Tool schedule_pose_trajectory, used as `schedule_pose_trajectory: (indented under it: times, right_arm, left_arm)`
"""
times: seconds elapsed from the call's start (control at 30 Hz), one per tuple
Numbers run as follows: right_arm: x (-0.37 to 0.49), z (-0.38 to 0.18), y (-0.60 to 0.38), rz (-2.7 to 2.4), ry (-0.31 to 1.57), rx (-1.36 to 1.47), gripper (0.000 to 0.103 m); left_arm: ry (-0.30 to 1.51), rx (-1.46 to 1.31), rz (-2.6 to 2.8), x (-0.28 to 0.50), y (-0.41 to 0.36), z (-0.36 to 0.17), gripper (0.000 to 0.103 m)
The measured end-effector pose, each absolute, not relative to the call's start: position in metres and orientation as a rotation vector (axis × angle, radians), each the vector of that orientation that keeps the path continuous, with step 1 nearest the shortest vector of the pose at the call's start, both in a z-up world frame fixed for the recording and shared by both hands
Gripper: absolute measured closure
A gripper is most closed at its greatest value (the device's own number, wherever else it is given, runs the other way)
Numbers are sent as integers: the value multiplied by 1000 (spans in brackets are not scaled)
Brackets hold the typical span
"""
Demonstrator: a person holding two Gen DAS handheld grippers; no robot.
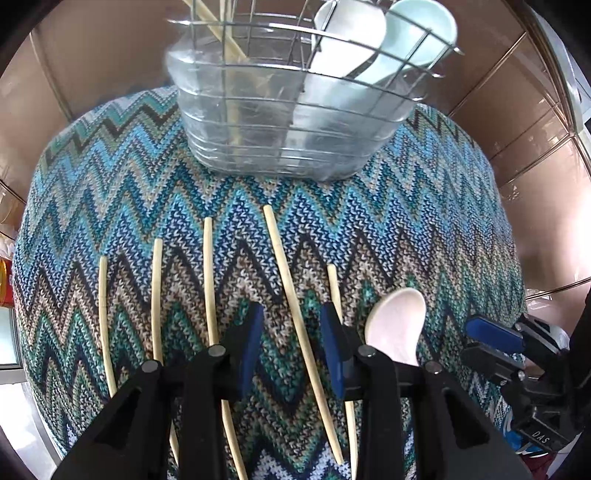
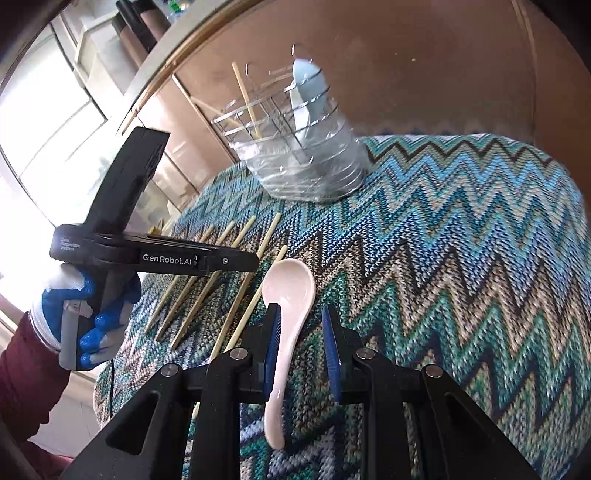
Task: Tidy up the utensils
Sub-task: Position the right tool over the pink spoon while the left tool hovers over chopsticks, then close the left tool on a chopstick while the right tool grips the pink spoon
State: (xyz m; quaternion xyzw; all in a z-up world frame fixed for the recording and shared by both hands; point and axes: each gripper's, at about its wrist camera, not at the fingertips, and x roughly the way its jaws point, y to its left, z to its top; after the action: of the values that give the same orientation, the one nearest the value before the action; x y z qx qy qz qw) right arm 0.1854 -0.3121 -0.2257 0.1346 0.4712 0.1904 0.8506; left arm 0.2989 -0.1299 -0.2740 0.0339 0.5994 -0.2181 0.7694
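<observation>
Several pale chopsticks (image 1: pixel 284 273) lie side by side on the zigzag-knit cloth (image 1: pixel 424 229). A pink ceramic spoon (image 2: pixel 286 306) lies to their right, also in the left wrist view (image 1: pixel 397 325). A wire utensil basket (image 1: pixel 295 99) wrapped in clear plastic stands at the far edge, holding chopsticks, a white spoon (image 1: pixel 351 37) and a pale blue spoon (image 1: pixel 421 33). My left gripper (image 1: pixel 291 347) is open, low over one chopstick. My right gripper (image 2: pixel 301 350) is open, its fingers on either side of the pink spoon's handle.
The cloth (image 2: pixel 461 258) covers a small table with brown panelled walls (image 1: pixel 92 66) behind. The basket (image 2: pixel 295 147) stands near the table's back edge. A bright window (image 2: pixel 48 129) is on the left. The left gripper body and gloved hand (image 2: pixel 92 317) hang over the table's left side.
</observation>
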Motion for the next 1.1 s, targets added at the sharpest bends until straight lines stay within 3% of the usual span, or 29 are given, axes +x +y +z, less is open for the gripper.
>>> schedule_pose_trajectory:
  times: [0.77, 0.93, 1.1]
  right_arm:
    - [278, -262, -290, 647, 1197, 182, 74]
    - [289, -270, -275, 687, 1208, 153, 93]
    - [276, -264, -264, 656, 1159, 87, 96]
  left_arm:
    - [1318, 163, -397, 317, -181, -292, 78]
    - [1291, 165, -376, 315, -191, -292, 88]
    - [1241, 130, -379, 306, -183, -289, 96]
